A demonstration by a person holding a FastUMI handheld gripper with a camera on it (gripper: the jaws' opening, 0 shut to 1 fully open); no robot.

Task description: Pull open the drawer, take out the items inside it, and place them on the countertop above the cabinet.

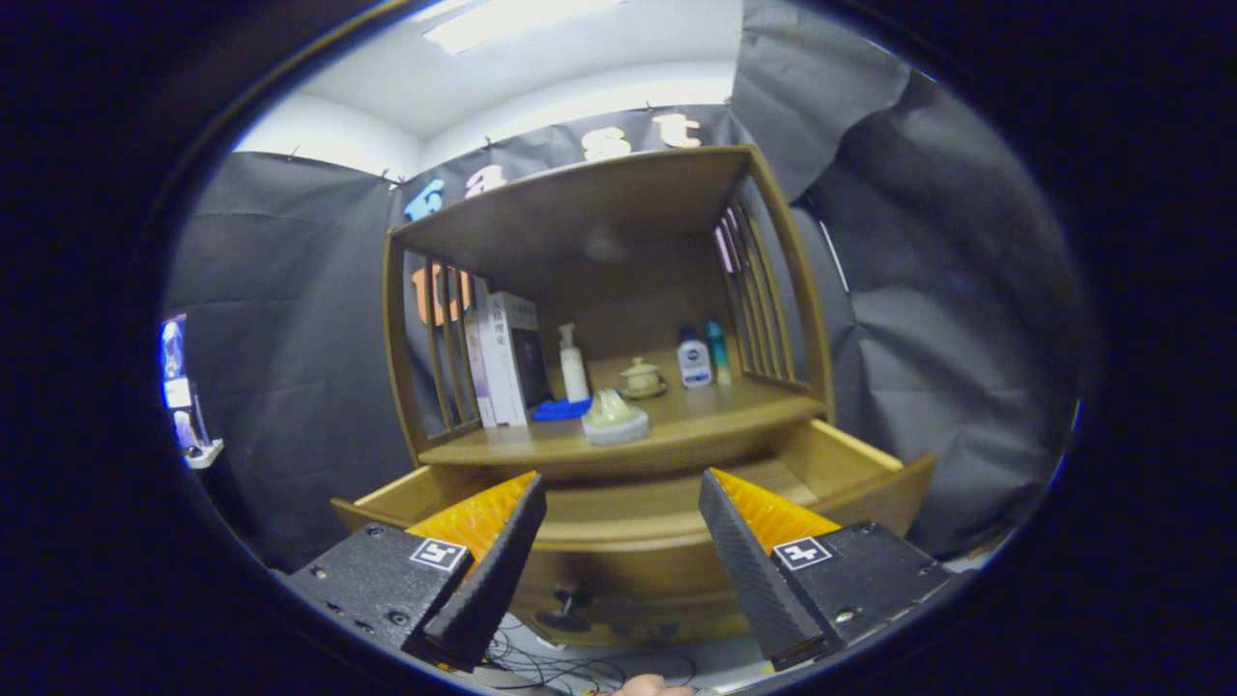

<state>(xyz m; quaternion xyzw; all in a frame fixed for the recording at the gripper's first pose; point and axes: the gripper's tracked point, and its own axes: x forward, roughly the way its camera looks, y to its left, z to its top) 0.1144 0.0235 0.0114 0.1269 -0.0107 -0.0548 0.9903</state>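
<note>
drawer open, gripper empty above it

the gripper hangs with its fingers spread wide and nothing between them, just in front of and above the wooden cabinet. below the fingers the drawer stands pulled out; the bare part of its floor between the fingers shows no item, and the rest of the inside is hidden by the fingers and the drawer front. on the worktop above the drawer rests a pale, domed item on a round base, near the front edge, with a blue flat thing just behind it. further back stand books, a pump bottle, a small lidded pot and two small bottles.

judgement: the domed item looks light and rigid, possibly brittle with a smooth, rounded top that could slip; a hold low across its wider base would be the safer grasp. whether anything remains in the drawer cannot be told, so the task appears either finished or near its end.
</note>
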